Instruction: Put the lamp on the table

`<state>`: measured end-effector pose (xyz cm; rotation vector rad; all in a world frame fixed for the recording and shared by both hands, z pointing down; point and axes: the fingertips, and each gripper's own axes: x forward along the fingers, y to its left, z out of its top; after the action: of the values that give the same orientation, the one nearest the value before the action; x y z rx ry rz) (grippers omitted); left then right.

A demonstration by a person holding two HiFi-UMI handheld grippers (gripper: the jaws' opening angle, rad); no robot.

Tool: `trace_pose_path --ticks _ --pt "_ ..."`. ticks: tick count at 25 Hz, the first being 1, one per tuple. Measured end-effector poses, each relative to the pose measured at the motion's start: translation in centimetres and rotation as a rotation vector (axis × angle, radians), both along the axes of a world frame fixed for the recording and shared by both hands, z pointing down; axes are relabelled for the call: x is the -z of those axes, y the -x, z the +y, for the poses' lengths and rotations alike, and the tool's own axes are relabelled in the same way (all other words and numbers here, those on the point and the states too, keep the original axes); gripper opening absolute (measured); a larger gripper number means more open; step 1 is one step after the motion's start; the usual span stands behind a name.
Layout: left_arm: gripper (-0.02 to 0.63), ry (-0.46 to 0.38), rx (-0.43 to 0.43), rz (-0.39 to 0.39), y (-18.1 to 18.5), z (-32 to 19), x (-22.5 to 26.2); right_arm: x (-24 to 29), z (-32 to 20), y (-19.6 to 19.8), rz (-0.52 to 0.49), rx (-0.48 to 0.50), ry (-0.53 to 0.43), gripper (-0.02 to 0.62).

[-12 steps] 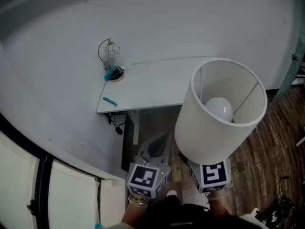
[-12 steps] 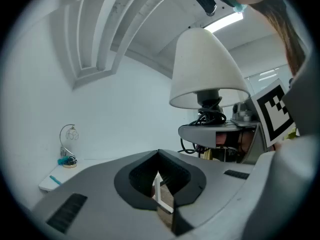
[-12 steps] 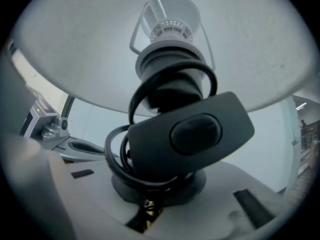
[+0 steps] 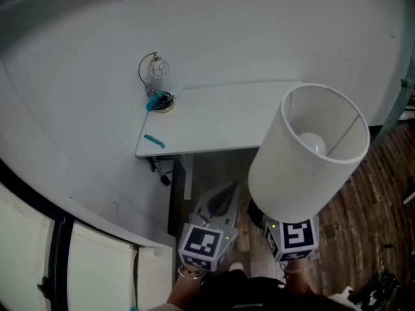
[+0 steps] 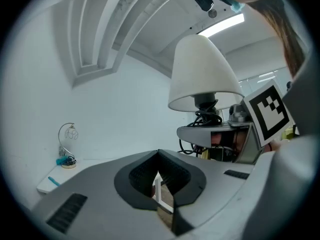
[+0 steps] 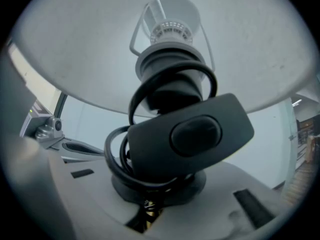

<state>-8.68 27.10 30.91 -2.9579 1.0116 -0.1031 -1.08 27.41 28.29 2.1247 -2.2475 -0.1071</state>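
Lamp (image 4: 305,167) shifted right, white table (image 4: 214,122), wood floor (image 4: 363,219)

In the right gripper view I can't see where the right claw (image 6: 148,211) meets the white drum-shaded lamp (image 6: 165,44), because a black coiled cord with an oval switch (image 6: 192,134) covers it. In the head view the shade hides that claw's jaws and the white desk's (image 4: 214,118) right end. The teal scrap (image 4: 153,140) at the desk's left is too small for me to identify.
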Motion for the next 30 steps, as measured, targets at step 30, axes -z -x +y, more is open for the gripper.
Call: trace_pose_path --ticks 30 --pt "-0.006 0.019 -0.006 0.013 1.2 -5.9 -0.8 0.2 -6.0 1.5 0.047 0.008 0.000 0.024"
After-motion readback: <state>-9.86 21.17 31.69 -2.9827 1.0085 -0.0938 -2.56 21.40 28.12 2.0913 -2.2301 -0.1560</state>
